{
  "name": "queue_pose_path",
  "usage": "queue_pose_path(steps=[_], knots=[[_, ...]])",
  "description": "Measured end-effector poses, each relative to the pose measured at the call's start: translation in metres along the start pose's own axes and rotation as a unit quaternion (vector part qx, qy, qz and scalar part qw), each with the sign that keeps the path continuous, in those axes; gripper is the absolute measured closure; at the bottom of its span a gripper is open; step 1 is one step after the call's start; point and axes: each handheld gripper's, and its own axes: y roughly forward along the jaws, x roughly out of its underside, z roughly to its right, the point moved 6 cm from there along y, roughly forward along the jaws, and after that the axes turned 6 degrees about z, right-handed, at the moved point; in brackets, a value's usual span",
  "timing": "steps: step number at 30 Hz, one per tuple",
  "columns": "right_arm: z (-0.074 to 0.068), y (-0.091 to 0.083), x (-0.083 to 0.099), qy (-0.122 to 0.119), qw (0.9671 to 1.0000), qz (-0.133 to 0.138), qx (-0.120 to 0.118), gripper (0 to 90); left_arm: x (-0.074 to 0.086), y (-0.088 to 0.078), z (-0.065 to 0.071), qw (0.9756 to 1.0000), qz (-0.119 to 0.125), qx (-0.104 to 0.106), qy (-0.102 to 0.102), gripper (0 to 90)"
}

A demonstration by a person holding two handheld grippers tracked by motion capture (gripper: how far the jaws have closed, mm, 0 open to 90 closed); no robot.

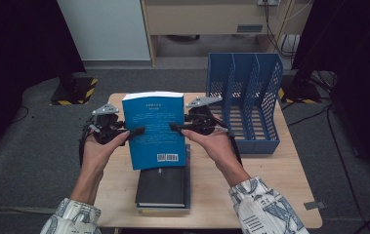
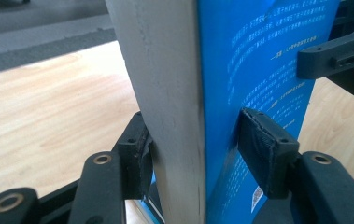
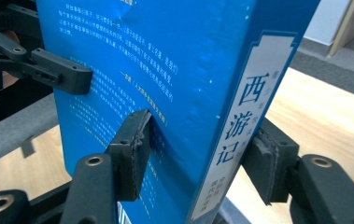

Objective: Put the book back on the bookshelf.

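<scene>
Both grippers pinch thick blue paperback book (image 1: 154, 129): left gripper (image 1: 134, 131) on page edge, right gripper (image 1: 175, 127) on spine, above black book stack (image 1: 161, 187) at wooden table's (image 1: 280, 180) near edge.

A book (image 1: 154, 129) hangs between both grippers, above stacked books (image 1: 162, 187), left of a file rack (image 1: 245, 102).

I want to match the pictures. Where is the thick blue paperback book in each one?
High view: the thick blue paperback book is mid-table, between both grippers.
Left gripper view: upright, centre, page edge facing the camera.
Right gripper view: centre, white spine label at right.
Shared landmark: the light wooden table.
</scene>
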Motion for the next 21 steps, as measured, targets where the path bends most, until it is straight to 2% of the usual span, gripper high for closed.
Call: queue_pose_path(steps=[5,13,17,21], knots=[[0.008,0.003,-0.005,-0.011,0.9998,0.005,0.016,45.6,-0.008,0.008,-0.006,0.9999,0.008,-0.006,0.004,47.2],[0.014,0.007,-0.01,-0.018,0.9995,0.008,0.025,46.7,-0.013,0.014,-0.013,0.9998,0.016,-0.009,0.008,46.5],[0.008,0.002,-0.009,-0.027,0.9993,0.012,0.021,48.5,-0.009,0.009,-0.009,0.9995,0.025,-0.009,0.018,45.4],[-0.005,-0.006,-0.006,-0.04,0.9989,0.017,0.014,51.0,-0.004,0.002,-0.003,0.9992,0.032,-0.011,0.022,41.5]])
